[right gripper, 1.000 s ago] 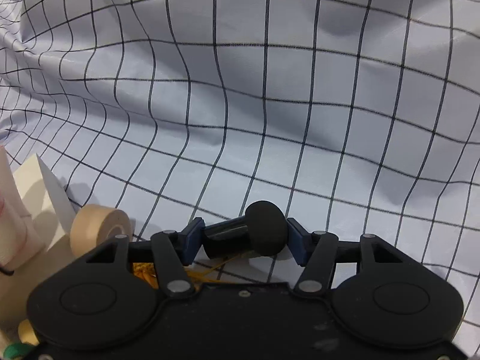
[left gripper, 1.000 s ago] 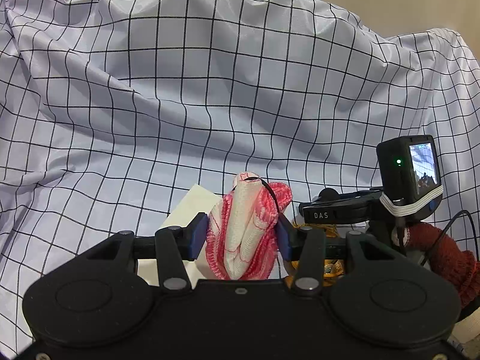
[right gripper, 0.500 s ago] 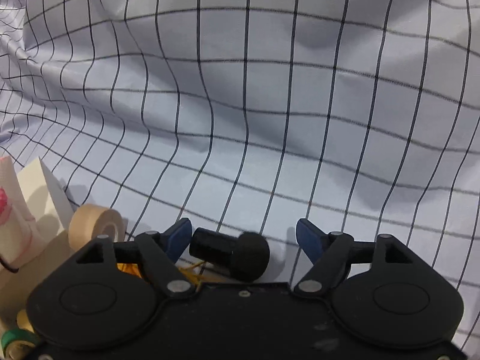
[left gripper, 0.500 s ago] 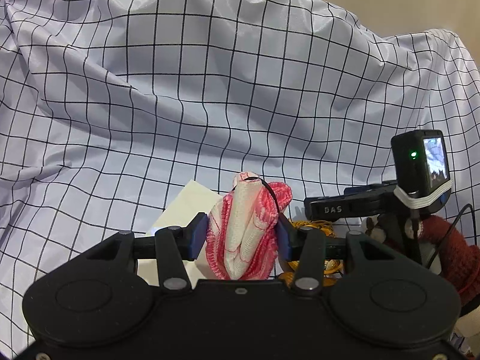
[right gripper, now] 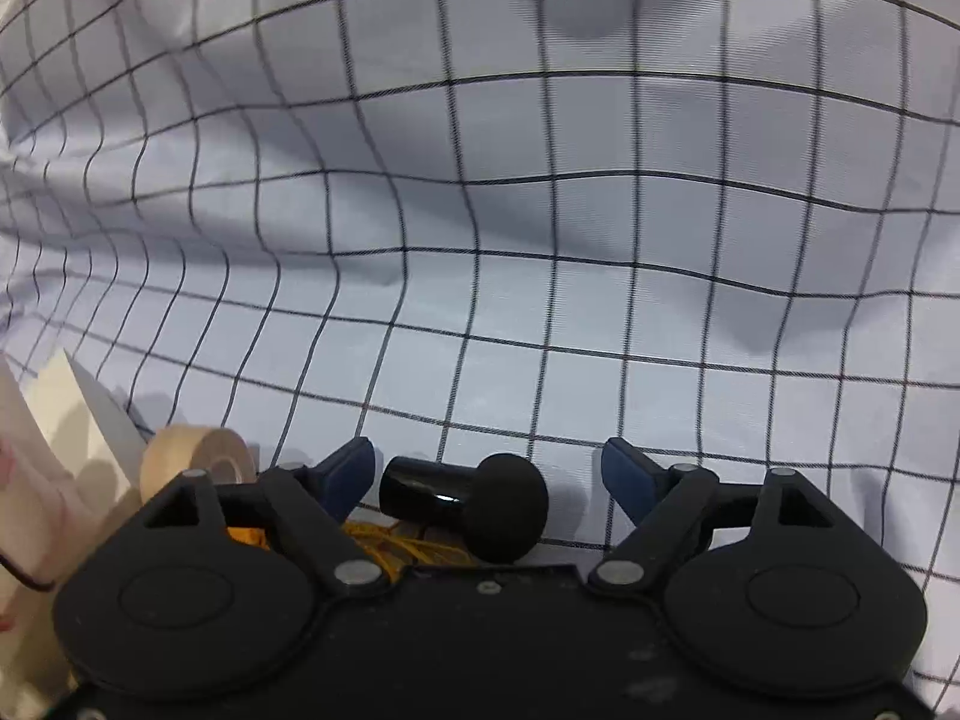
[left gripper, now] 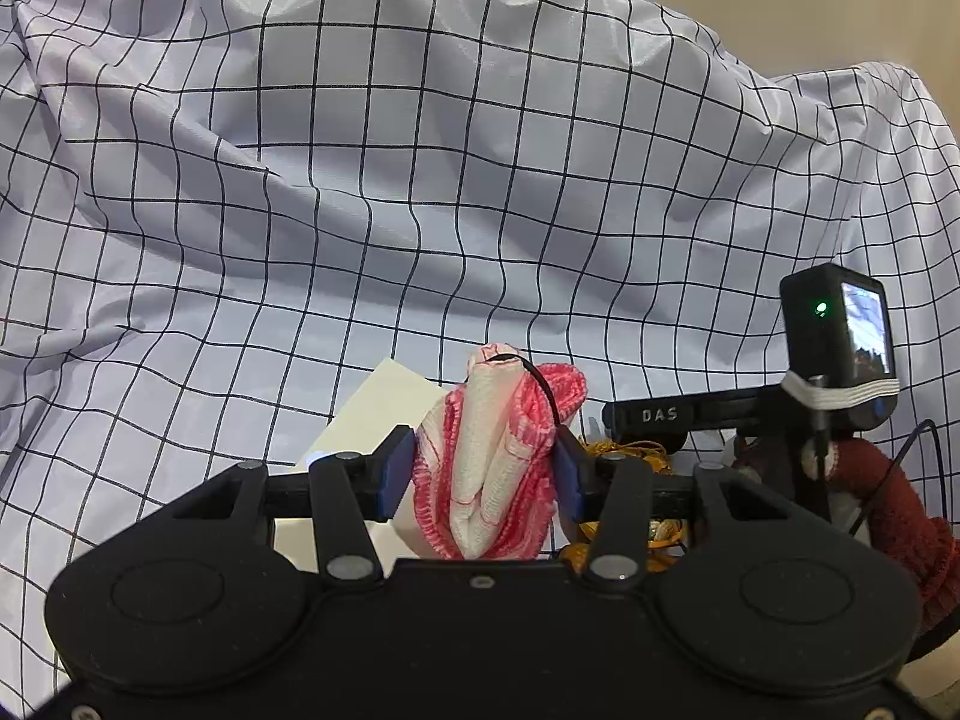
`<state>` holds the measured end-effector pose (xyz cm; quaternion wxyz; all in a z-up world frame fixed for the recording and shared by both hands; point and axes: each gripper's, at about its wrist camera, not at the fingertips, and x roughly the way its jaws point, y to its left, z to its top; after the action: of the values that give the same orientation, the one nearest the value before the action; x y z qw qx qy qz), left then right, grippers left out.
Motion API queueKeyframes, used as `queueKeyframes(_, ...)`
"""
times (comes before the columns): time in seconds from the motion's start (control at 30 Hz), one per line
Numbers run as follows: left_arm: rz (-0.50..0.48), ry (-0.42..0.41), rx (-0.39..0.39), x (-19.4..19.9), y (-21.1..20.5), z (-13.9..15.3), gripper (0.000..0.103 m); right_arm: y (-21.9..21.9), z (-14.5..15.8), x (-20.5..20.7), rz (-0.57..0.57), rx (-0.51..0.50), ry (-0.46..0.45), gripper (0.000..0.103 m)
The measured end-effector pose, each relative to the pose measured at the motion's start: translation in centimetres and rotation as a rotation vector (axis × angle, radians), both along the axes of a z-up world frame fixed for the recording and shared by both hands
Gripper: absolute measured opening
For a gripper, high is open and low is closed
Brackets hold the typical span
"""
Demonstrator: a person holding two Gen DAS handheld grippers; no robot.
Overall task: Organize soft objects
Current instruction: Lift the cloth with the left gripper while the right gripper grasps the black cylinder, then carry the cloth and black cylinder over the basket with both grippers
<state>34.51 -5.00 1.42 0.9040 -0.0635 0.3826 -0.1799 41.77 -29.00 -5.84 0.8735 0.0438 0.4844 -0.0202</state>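
My left gripper (left gripper: 483, 474) is shut on a folded red and white cloth (left gripper: 492, 468) with a black band around its top, held upright. The cloth's edge also shows at the left of the right wrist view (right gripper: 24, 480). My right gripper (right gripper: 489, 468) is open. A black microphone (right gripper: 474, 501) with a round foam head lies between its blue fingers, touching neither. The right gripper's body and its camera (left gripper: 840, 342) show at the right of the left wrist view.
A wrinkled white checked cloth (left gripper: 420, 180) covers the whole background. A white box (left gripper: 384, 414) stands behind the held cloth. A beige tape roll (right gripper: 198, 456) and a tangle of yellow cord (right gripper: 396, 546) lie beside the microphone. A dark red knit sleeve (left gripper: 888, 510) is at the right.
My right gripper has opened and let go of the black microphone, which now lies lower between the fingers. My left gripper still holds the cloth.
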Motion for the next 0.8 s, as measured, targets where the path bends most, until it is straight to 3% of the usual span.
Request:
queueKeyframes(0.23, -0.005, -0.001, 0.004, -0.1, 0.0, 0.0, 0.048, 0.4, -0.8, 0.5, -0.026, 0.001, 0.045, 0.081)
queueKeyframes(0.3, -0.006, -0.001, 0.005, -0.1, -0.1, 0.1, 0.048, 1.1, -1.5, 1.0, -0.029, -0.022, 0.046, 0.075)
queueKeyframes(0.37, -0.008, 0.0, 0.006, -0.2, -0.2, 0.1, 0.048, 1.4, -1.8, 0.8, -0.031, -0.019, 0.048, 0.062)
queueKeyframes(0.43, -0.01, -0.001, 0.007, -0.3, -0.2, 0.1, 0.048, 1.4, -1.7, 0.6, -0.041, -0.001, 0.046, 0.058)
queueKeyframes(0.57, -0.013, 0.0, 0.005, -0.5, -0.2, 0.2, 0.048, 1.3, -1.5, 0.6, -0.062, -0.023, 0.005, 0.058)
queueKeyframes(0.8, -0.019, -0.012, -0.004, -1.3, -0.1, 0.9, 0.048, -0.2, 1.9, -1.8, -0.087, -0.012, -0.113, 0.058)
